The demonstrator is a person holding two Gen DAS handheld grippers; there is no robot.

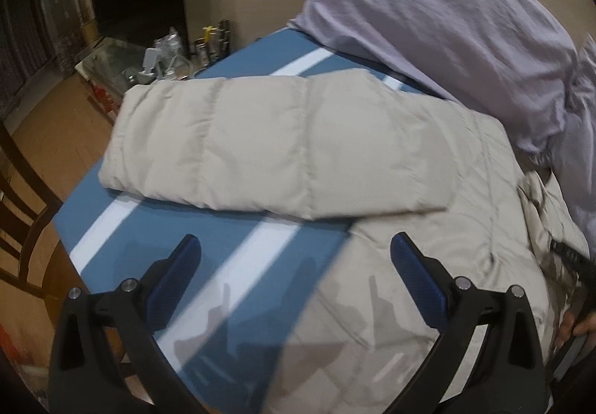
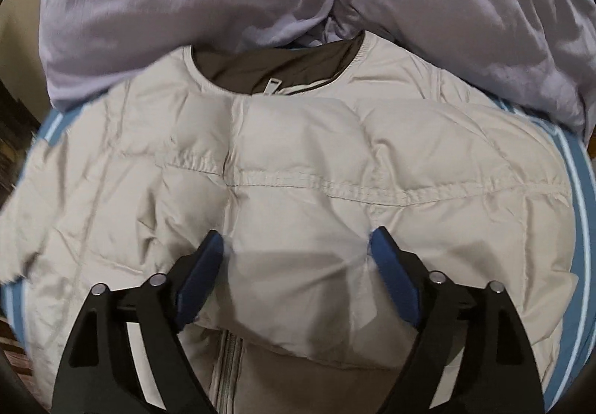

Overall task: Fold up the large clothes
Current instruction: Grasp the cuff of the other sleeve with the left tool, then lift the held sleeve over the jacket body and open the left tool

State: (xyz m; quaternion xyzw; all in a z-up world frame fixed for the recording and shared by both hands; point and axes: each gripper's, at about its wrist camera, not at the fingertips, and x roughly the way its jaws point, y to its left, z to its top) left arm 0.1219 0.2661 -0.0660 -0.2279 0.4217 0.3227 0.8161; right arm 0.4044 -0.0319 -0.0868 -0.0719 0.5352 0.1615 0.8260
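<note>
A beige quilted puffer jacket (image 2: pixel 298 161) lies on a blue table cover with white stripes (image 1: pixel 208 242). Its dark-lined collar (image 2: pixel 275 67) points away from me in the right wrist view. In the left wrist view one sleeve (image 1: pixel 260 146) lies folded across the jacket body (image 1: pixel 428 265). My left gripper (image 1: pixel 296 254) is open and empty, hovering over the cover at the jacket's edge. My right gripper (image 2: pixel 296 246) is open, its blue fingertips (image 2: pixel 212 246) pressing into a puffy fold of the jacket's front, with fabric between them.
A lilac garment (image 2: pixel 208 0) is heaped at the far side of the table, also in the left wrist view (image 1: pixel 439 15). A glass side table with bottles and clutter (image 1: pixel 167 53) stands beyond the far left corner. A dark wooden chair (image 1: pixel 22 213) stands at the left edge.
</note>
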